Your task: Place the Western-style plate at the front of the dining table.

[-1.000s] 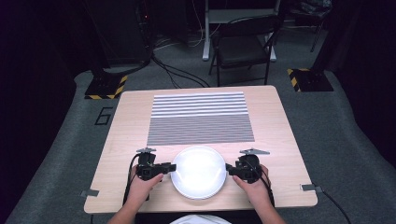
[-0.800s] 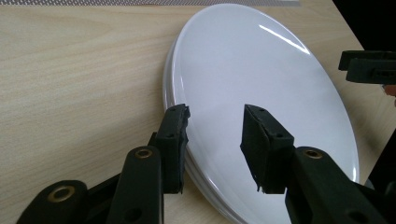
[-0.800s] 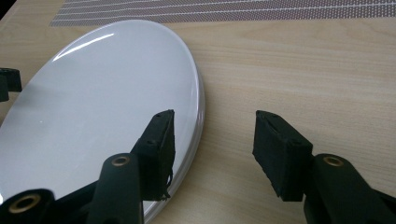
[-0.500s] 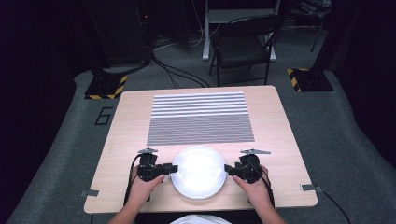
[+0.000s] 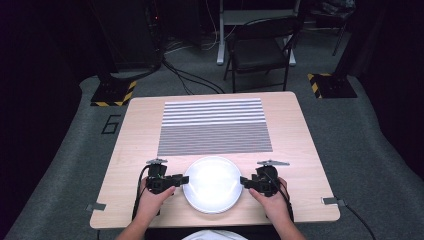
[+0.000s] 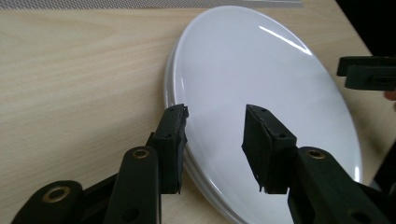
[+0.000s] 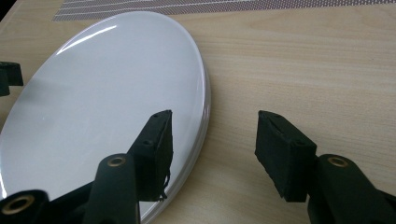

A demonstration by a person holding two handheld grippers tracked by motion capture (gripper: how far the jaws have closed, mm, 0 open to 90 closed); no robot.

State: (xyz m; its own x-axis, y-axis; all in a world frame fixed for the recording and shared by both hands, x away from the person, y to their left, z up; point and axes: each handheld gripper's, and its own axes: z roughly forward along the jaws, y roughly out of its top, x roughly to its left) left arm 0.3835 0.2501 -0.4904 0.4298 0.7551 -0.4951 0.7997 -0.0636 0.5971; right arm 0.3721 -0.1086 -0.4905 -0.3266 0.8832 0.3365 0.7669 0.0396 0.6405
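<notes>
1. High view: a white round plate (image 5: 213, 184) is seen lying flat on the wooden table (image 5: 300, 140), close to the near edge and about midway between the left and right edges.
2. In the left gripper view, a second rim is seen under the plate's edge, so a stack of white plates (image 6: 261, 93) may be present; the count cannot be told.
3. The left gripper (image 5: 184, 179) is held by the person's left hand (image 5: 152, 197) at the plate's left rim, its jaws pointing toward the plate.
4. In the left gripper view, the left gripper's jaws are parted, with the plate's rim lying in or just below the gap; nothing is gripped.
5. The right gripper (image 5: 243, 180) is held by the right hand (image 5: 272, 200) at the plate's right rim, pointing inward.
6. In the right gripper view, the right gripper (image 7: 212, 140) is wide open: one jaw is over the plate's edge, the other over bare table; nothing is held.
7. A striped mat (image 5: 215, 126) is laid on the table's far half, apart from the plate.
8. Beyond the far edge, a folding chair (image 5: 260, 50) is seen on the grey floor (image 5: 375, 150).
</notes>
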